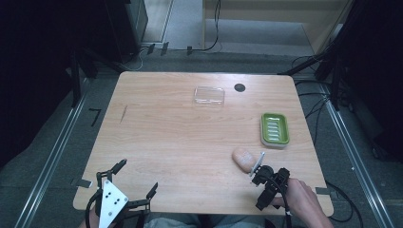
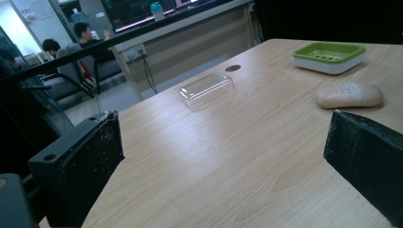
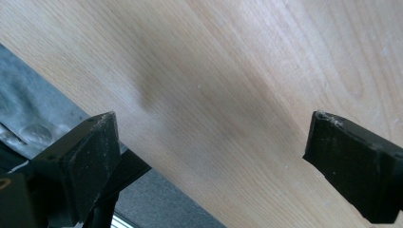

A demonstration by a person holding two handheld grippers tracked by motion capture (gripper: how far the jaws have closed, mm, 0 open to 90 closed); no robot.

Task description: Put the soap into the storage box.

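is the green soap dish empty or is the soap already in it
Empty. The green soap dish shows only its bare ribbed floor, and the soap bar lies on the table beside it, near the right tool.

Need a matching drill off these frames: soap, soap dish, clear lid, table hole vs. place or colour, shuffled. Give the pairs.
Things:
1. soap
2. dish
3. lid
4. hole

Descriptions:
A. see-through, near the far edge
B. green with a white base, toward the right edge
C. dark and round, just right of the lid in the high view
D. pale pink, beside the right gripper

Pairs: 1-D, 2-B, 3-A, 4-C
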